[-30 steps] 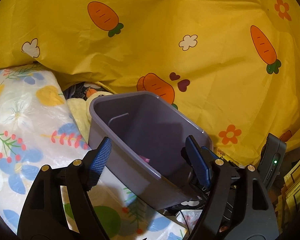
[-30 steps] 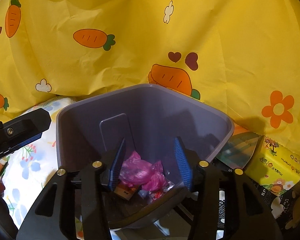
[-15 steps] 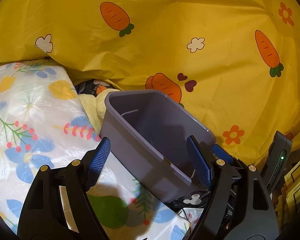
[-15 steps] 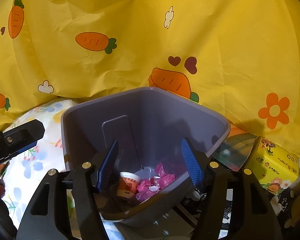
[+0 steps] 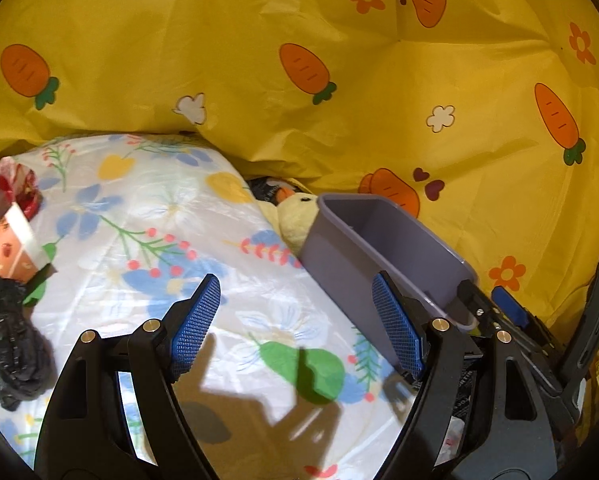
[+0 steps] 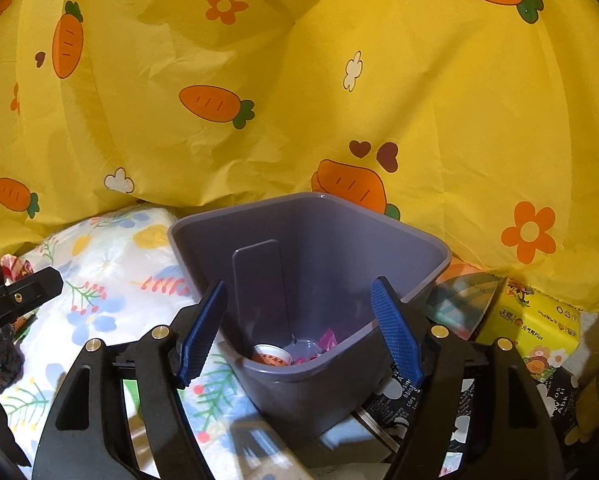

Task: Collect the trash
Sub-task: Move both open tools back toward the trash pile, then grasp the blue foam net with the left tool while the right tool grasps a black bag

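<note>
Here the bin, smooth grey plastic, sits on the floral sheet holding a cup and pink wrappers. The right gripper, jaws just opened, is empty. The left gripper, spread and empty, should swing toward the crumpled black bag and pinch its bulk

yellow tissue pack: carried printed Chinese characters and the word "Plus"; the rest was too small to read.
black printed sheet: bore white lettering under the bin, only fragments such as "cors" legible.
black sheet at far right: showed partial letters "Abk".
</note>
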`<state>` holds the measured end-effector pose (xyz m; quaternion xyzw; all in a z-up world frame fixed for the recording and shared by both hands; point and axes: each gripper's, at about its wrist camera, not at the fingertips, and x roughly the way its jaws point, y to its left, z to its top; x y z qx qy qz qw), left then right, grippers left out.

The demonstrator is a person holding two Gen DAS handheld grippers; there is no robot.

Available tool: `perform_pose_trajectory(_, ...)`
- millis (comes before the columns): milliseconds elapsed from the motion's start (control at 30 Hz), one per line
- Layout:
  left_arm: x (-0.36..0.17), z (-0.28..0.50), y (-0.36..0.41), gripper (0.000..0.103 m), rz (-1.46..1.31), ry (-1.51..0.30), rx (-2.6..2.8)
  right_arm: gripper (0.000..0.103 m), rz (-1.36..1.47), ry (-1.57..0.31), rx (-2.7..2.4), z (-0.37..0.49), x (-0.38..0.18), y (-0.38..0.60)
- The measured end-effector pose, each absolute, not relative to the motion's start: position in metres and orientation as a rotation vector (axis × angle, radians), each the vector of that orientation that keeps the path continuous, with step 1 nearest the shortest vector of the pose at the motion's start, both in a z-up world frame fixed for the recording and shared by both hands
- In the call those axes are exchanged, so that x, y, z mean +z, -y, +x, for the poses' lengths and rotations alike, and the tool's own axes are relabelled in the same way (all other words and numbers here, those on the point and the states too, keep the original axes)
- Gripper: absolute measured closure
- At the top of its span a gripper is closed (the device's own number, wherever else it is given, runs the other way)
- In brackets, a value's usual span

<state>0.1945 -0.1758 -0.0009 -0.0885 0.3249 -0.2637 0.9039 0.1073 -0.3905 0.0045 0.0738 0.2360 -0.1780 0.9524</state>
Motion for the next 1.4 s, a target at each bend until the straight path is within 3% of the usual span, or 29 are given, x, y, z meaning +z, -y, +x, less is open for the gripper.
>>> perform_pose_trajectory(700,-0.021,0.139,-0.062,0.026,-0.197,-0.622,0.100,0.028,-0.008,-0.581,0.131,0.136,-0.008,0.188)
perform_pose_trajectory(1167,-0.032,0.130,-0.137,0.026,-0.250,-0.638,0.216,0.029,-0.054,-0.708,0.287,0.185,-0.040,0.099)
perform_pose_trajectory(1267,-0.037,0.134,-0.143,0.026,-0.254,-0.660,0.215,0.041,-0.059,-0.738,0.300,0.193,-0.048,0.092)
perform_pose_trajectory(1400,-0.043,0.140,-0.144,0.026,-0.247,-0.688,0.202,0.075,-0.070,-0.766,0.321,0.197,-0.056,0.088)
